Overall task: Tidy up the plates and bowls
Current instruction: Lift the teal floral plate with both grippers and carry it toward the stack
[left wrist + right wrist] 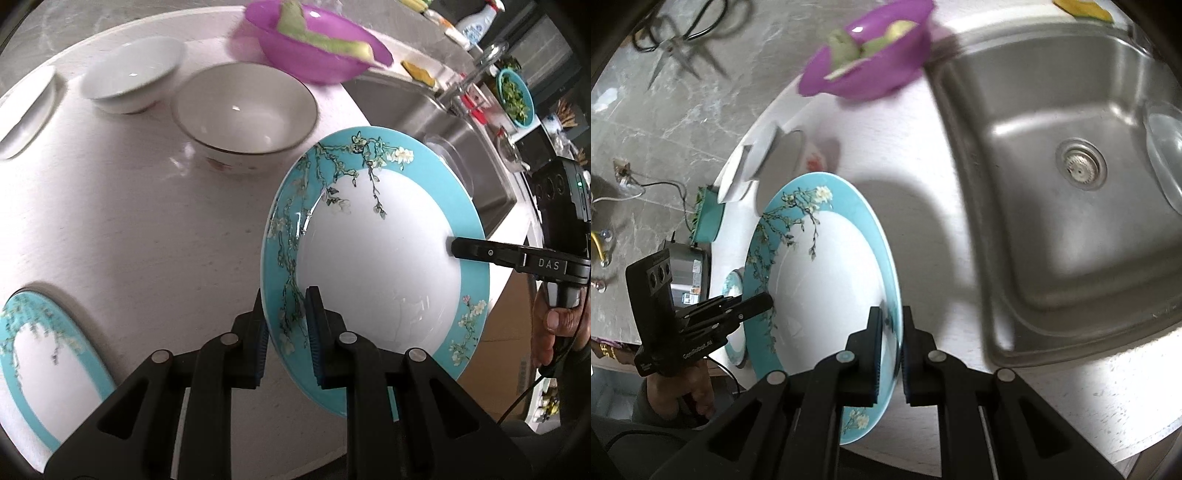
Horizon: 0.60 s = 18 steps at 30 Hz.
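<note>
A teal-rimmed plate with white blossom branches hangs tilted above the pale counter. My left gripper is shut on its near rim, blue pads on either side. From the right, a finger of the other gripper lies on the opposite rim. In the right wrist view my right gripper is shut on the same plate, and the left gripper's fingers clamp the far rim. A matching teal plate lies flat on the counter.
A brown-rimmed white bowl, a shallower white bowl and a white plate stand behind. A purple bowl holding green peels sits by the steel sink. A clear glass dish rests in the sink.
</note>
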Each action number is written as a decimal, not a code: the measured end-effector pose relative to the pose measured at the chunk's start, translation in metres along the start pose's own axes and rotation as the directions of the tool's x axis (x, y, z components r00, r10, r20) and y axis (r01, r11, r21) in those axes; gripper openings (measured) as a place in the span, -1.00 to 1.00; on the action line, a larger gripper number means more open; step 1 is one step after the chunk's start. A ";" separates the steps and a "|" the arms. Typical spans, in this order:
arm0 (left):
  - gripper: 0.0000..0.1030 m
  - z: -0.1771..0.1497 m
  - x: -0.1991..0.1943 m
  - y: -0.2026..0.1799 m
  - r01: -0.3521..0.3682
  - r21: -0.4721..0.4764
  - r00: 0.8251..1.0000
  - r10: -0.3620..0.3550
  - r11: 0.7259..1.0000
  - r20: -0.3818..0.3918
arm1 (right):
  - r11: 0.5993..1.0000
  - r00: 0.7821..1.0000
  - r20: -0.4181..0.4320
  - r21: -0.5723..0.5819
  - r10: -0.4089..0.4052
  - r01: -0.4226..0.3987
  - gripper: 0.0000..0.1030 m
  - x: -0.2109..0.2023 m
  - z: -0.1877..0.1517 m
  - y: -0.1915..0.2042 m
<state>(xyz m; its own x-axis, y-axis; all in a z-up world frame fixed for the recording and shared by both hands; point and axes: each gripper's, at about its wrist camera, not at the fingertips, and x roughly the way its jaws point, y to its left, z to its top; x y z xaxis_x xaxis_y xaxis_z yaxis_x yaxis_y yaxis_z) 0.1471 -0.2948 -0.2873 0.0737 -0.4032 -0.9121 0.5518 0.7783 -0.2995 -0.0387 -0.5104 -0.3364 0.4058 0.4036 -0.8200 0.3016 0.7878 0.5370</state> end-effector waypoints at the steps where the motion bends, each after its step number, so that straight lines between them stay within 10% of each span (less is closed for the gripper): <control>1: -0.67 -0.002 -0.006 0.004 -0.003 -0.007 1.000 0.003 1.000 0.007 | 1.000 1.000 0.000 -0.009 0.002 -0.002 -0.78 0.000 0.000 0.006; 18: -0.65 -0.065 -0.106 0.123 -0.075 -0.213 0.993 0.094 0.974 0.078 | 0.978 0.993 -0.095 -0.184 0.077 -0.094 -0.78 0.056 0.012 0.140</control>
<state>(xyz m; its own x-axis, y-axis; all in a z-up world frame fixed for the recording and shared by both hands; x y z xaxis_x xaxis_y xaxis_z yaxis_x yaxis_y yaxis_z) 0.1534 -0.1249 -0.2460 0.1896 -0.3649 -0.9115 0.3547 0.8911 -0.2830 0.0362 -0.3832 -0.3051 0.3443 0.5055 -0.7912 0.0982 0.8187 0.5658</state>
